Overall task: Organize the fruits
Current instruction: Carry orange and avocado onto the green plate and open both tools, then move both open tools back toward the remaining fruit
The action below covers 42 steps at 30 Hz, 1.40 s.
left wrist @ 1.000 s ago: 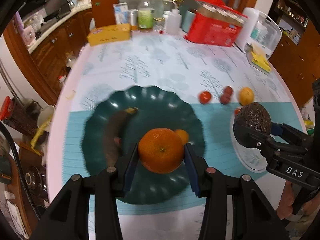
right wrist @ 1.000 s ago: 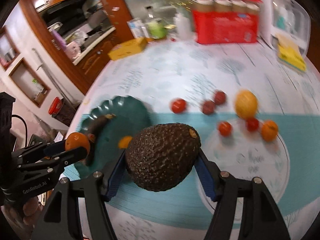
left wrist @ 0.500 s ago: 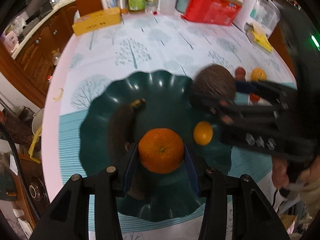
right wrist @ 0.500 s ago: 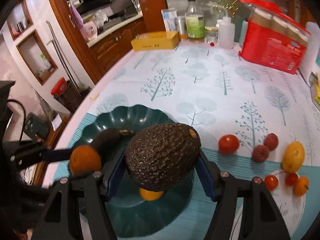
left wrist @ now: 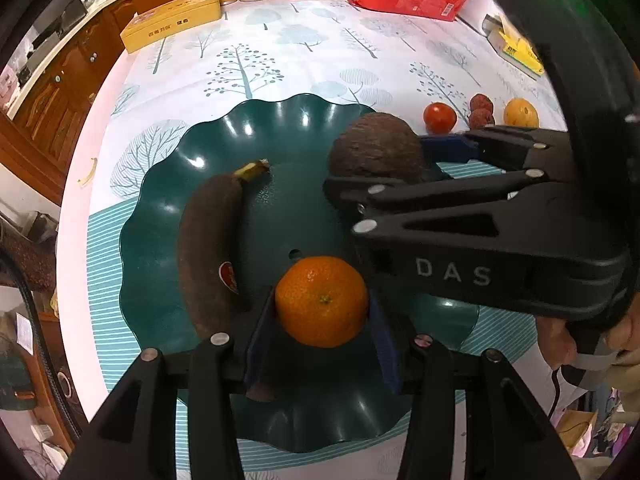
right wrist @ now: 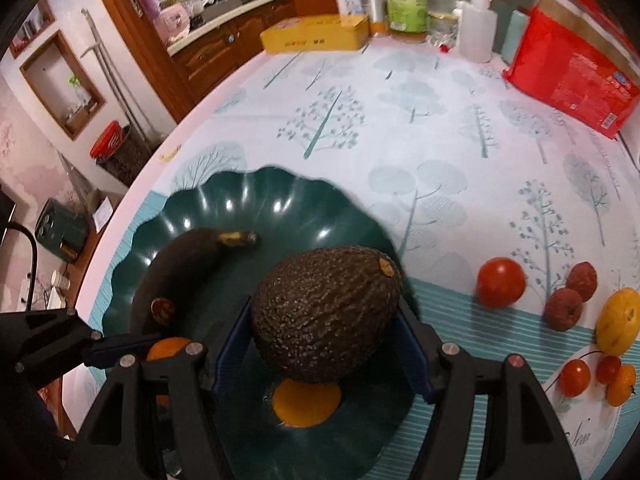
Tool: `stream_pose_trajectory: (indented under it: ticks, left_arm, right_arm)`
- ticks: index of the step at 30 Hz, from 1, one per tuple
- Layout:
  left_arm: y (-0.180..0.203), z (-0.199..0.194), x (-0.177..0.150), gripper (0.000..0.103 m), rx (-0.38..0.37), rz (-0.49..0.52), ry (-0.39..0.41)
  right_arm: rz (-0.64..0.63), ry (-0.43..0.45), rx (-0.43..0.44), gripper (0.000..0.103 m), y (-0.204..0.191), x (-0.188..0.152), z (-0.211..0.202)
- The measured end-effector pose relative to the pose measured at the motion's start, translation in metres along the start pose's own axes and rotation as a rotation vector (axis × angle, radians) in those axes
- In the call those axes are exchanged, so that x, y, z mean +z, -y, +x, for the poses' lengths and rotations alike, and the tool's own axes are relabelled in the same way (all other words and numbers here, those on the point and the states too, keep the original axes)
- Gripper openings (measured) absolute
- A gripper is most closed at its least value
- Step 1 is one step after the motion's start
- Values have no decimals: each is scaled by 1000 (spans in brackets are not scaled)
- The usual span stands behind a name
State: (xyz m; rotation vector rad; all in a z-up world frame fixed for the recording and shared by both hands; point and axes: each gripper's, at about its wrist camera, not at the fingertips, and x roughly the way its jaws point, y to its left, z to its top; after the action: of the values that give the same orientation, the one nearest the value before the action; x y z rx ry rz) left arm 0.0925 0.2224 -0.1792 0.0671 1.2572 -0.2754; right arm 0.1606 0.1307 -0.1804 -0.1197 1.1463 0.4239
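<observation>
Bright indoor light, glare spots on the green plate, sharp centre, fisheye bending and dark vignette at edges

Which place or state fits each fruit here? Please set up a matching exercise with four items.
Things:
1. tangerine
2. avocado
3. banana
4. red tomato

Places or states:
A. lying loose in the green plate
B. on the tablecloth, outside the plate
C. clamped in the right gripper
D. clamped in the left gripper

Pairs: 1-D, 2-C, 3-A, 4-B

Home kitchen, wooden cabinets, countertop
</observation>
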Motion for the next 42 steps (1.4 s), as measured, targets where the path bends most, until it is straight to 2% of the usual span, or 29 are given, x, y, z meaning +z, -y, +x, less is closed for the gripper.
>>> stream_pose_trajectory:
  ticks: [3, 5, 8, 10, 14, 21, 26, 34, 42]
  left_arm:
    - [2, -2, -1, 51, 0, 0, 5]
    - [3, -7, -2, 62, 13, -4, 19]
    - [3, -16, -2, 71, 27, -20, 44]
    - [2, -20, -3, 73, 34, -31, 55]
    - [3, -29, -5, 73, 45, -43, 62]
    - [10, -42, -17, 73, 43, -55, 64]
    - [34, -59, -18, 73, 53, -18, 108]
    - [74, -87, -1, 73, 28, 27, 176]
    - [112, -112, 27, 74, -9, 79, 228]
  right_arm:
    - [-6, 33, 5, 68, -3, 1, -8]
    - [-14, 39, 8, 68, -5, 3, -12]
    - [-25, 39, 12, 68, -9, 0, -16]
    - [-31, 42, 5, 68, -11, -3, -21]
    - [-25, 55, -4, 68, -13, -12, -33]
    - [71, 70, -12, 69, 2, -33, -61]
    - [112, 90, -36, 69, 16, -56, -89]
    - [188, 144, -96, 68, 46, -82, -146]
    - [211, 199, -186, 68, 76, -97, -201]
